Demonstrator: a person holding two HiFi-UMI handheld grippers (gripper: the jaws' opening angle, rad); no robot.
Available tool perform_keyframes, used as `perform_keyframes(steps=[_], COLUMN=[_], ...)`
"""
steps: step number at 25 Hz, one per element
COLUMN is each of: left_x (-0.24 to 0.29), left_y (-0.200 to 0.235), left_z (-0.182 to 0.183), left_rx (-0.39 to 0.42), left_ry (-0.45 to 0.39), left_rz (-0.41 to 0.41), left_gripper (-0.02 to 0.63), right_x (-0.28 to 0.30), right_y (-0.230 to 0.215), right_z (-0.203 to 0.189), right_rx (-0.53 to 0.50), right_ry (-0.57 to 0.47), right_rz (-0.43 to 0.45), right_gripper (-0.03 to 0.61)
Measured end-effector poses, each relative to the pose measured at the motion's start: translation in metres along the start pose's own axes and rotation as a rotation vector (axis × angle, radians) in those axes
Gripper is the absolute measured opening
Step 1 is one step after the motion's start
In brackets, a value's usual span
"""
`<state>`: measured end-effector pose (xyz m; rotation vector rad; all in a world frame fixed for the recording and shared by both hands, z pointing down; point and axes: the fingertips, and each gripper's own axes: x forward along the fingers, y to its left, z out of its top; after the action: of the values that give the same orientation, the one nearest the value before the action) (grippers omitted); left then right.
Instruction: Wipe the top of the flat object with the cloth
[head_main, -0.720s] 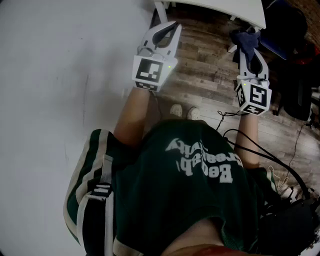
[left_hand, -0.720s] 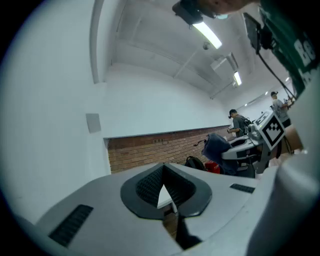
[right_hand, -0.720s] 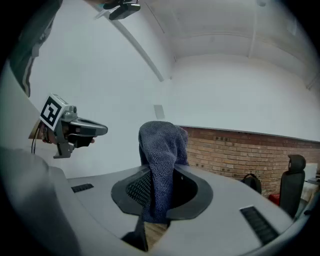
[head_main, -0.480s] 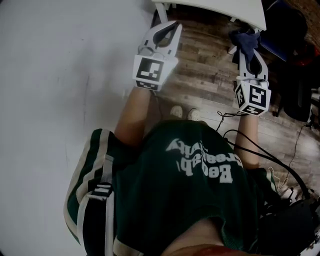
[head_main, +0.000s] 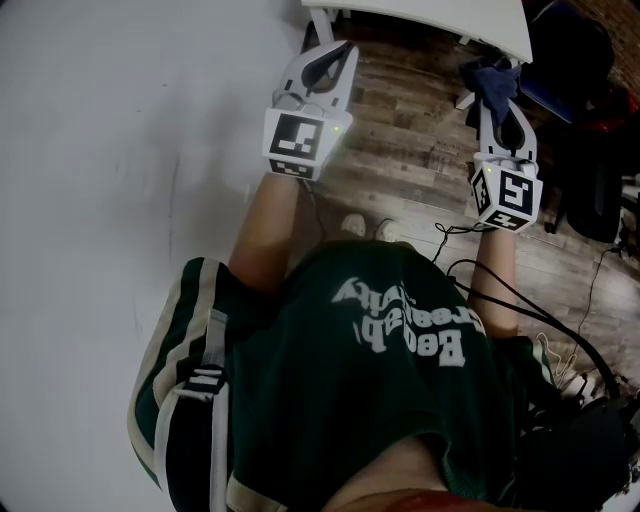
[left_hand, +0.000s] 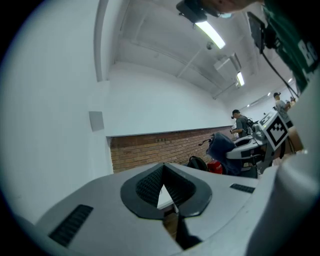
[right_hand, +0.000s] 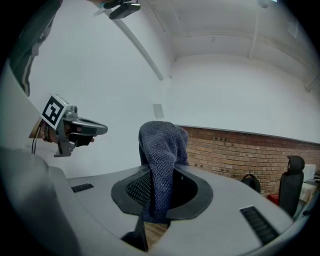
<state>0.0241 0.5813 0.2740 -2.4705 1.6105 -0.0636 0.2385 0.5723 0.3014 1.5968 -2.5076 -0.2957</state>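
Seen from above, the left gripper (head_main: 340, 56) has its jaws closed on nothing. The right gripper (head_main: 499, 106) clamps a dark blue terry cloth (head_main: 490, 78). Both hang over open wooden plank floor (head_main: 400, 150), just short of the white flat tabletop's (head_main: 430, 18) near edge.

The person stands with a wall (head_main: 90, 180) at the left and a table (head_main: 440, 18) ahead, shoes (head_main: 365, 225) on the floor (head_main: 400, 150). The left gripper (head_main: 335, 55) is out over the floor, its tips just short of the table's near edge, beside a table leg (head_main: 325, 22). The right gripper (head_main: 497, 100) is well to its right, with the cloth (head_main: 490, 75) between its jaws and sticking out past the tips, near the table's edge. Cables (head_main: 480, 275) lie right of the shoes. In the right gripper view a brick wall (right_hand: 250, 150) runs behind the cloth, with a chair (right_hand: 291, 182) at far right.
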Motion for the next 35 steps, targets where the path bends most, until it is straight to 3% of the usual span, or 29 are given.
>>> perform_keyframes(steps=[13, 20, 25, 31, 35], left_x=[0.022, 0.111, 0.225, 0.215, 0.294], left_y=[0.025, 0.082, 0.13, 0.124, 0.148], left_z=[0.018, -0.002, -0.036, -0.037, -0.054], left_rx=[0.015, -0.016, -0.046, 0.001, -0.001], left_ry=[-0.025, 0.017, 0.073, 0.02, 0.043], left_rz=[-0.03, -0.084, -0.103, -0.056, -0.052], left_gripper=[-0.003, -0.003, -0.003, -0.003, -0.003], right_x=[0.018, 0.117, 0.231, 0.24, 0.324], right_y=[-0.01, -0.034, -0.079, -0.081, -0.121], right_z=[0.019, 0.015, -0.01, -0.01, -0.024], right_rx=[0.021, 0.047, 0.061, 0.035, 0.043], right_ry=[-0.007, 0.052, 0.115, 0.037, 0.047], right_rz=[-0.052, -0.08, -0.073, -0.042, -0.025], right_gripper=[0.058, 0.058, 0.058, 0.058, 0.058])
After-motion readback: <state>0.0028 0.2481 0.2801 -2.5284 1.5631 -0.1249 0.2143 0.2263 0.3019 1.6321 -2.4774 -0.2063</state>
